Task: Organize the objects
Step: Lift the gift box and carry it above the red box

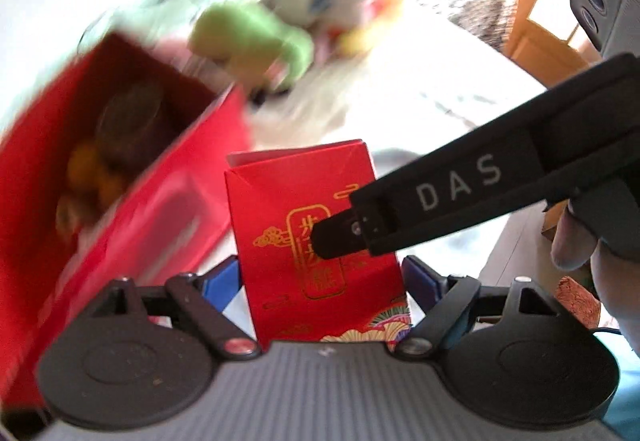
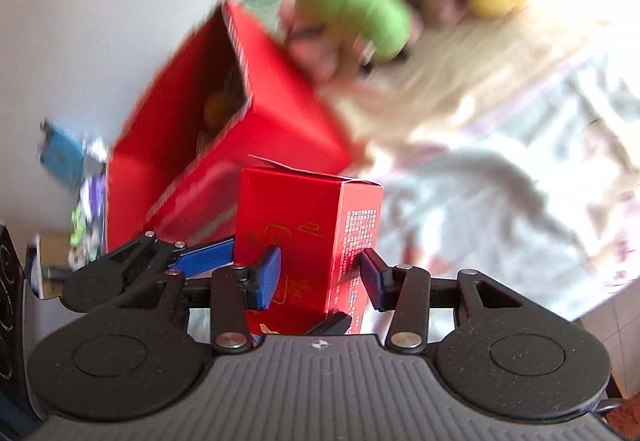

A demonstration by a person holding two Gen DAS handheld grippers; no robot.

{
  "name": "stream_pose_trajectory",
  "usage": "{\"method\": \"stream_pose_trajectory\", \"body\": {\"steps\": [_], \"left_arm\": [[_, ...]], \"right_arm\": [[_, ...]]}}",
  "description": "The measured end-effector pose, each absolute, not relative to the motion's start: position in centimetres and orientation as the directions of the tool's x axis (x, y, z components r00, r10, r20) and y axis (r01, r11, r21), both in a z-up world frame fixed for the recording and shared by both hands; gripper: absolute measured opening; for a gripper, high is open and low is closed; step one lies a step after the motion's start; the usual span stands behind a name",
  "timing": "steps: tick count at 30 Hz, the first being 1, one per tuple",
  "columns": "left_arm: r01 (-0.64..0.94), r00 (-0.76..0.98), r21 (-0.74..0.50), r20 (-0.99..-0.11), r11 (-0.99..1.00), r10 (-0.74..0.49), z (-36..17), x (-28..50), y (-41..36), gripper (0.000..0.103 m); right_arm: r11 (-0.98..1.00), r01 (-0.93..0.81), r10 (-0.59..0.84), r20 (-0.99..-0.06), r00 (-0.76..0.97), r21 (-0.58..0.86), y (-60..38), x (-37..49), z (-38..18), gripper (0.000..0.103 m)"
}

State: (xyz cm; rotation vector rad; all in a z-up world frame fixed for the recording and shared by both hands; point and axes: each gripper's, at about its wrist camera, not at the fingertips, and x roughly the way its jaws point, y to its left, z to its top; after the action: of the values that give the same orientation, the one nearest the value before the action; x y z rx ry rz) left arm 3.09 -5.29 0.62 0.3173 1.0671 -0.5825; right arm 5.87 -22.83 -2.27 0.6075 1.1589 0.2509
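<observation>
A small red carton (image 1: 304, 201) with gold print stands upright in front of both cameras. My left gripper (image 1: 320, 277) is shut on it, blue pads (image 1: 220, 281) pressed to its two sides. My right gripper (image 2: 320, 275) is shut on the same carton (image 2: 304, 209), one pad on its printed face. In the left wrist view a black finger (image 1: 400, 205) of the right gripper, marked DAS, lies across that face. A large open red box (image 1: 132, 129) holding round gold and orange items stands just left of and behind the carton, also seen as the red box (image 2: 260, 97).
A heap of plush toys, one green (image 1: 252, 37), lies beyond the red box on the pale cloth-covered table (image 1: 420, 81). A cardboard box (image 1: 540, 41) stands at the right. A person's hand (image 1: 580, 237) holds the right gripper. Blue and purple packets (image 2: 64, 161) lie at the left.
</observation>
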Motion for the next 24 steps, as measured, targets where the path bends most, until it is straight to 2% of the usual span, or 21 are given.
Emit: {"method": "stream_pose_trajectory", "body": {"steps": [6,11,15,19,24], "left_arm": [[0.637,0.470,0.011,-0.798,0.771,-0.377,5.1,3.4,-7.5,0.083],[0.574,0.578,0.019,-0.719,0.819,-0.387,8.8,5.7,-6.0,0.083],[0.471,0.663,0.051,-0.679,0.881,-0.315,10.4,6.5,-2.9,0.083],[0.339,0.715,0.064,-0.666,0.939,-0.213,11.1,8.5,0.7,0.081],[0.186,0.693,0.047,-0.715,0.981,-0.098,8.9,10.0,5.2,0.080]], "right_arm": [[0.848,0.064,0.393,-0.705,0.590,0.527,-24.8,4.5,2.4,0.048],[0.841,-0.049,0.424,-0.600,0.679,0.538,-23.5,6.8,4.8,0.047],[0.803,-0.167,0.520,-0.537,0.664,0.572,-20.4,10.6,5.5,0.047],[0.748,-0.276,0.629,-0.512,0.585,0.603,-16.6,14.8,4.7,0.047],[0.705,-0.374,0.703,-0.522,0.483,0.603,-11.5,18.6,2.7,0.045]]}}
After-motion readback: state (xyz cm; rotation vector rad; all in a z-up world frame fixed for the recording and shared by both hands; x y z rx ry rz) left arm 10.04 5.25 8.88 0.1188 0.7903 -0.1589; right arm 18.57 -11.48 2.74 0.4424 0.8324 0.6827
